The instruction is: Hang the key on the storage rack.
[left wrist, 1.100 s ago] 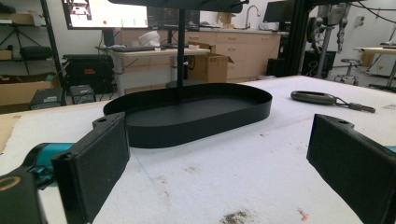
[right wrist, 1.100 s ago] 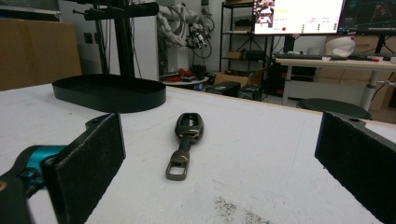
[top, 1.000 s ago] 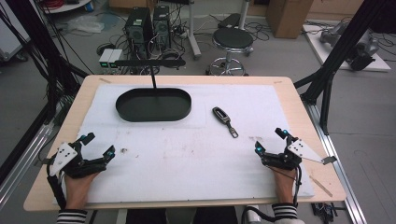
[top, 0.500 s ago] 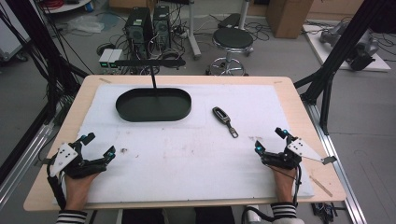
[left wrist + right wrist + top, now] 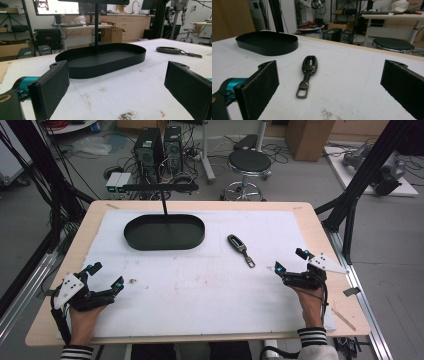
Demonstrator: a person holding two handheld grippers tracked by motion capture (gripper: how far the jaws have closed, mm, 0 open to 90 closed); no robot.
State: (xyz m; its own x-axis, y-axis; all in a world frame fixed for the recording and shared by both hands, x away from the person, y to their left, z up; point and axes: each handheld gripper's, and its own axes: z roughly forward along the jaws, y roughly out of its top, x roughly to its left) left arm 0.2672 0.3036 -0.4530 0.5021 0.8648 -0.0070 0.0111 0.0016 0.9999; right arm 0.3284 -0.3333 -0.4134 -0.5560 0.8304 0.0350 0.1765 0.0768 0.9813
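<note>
1. While both hands rest at the near edge, nothing differs from a second ago: table, mat, tray, key fob and both grippers sit where they were.
2. Covering most of the wooden table is a white mat, with dark smudges near its front.
3. On the mat's far left stands a black oval tray, empty, with a thin black post rising from it.
4. To the tray's right and apart from it lies the key fob, its strap and clasp trailing toward the person.
5. Near the left front corner, the left gripper rests with jaws spread wide, holding nothing; its view looks at the tray.
6. At the right front, the right gripper is likewise released and empty; the fob lies ahead between its jaws, well short of them.
7. Beyond the table are computer towers, cables, a stool and cardboard boxes on a grey floor.
</note>
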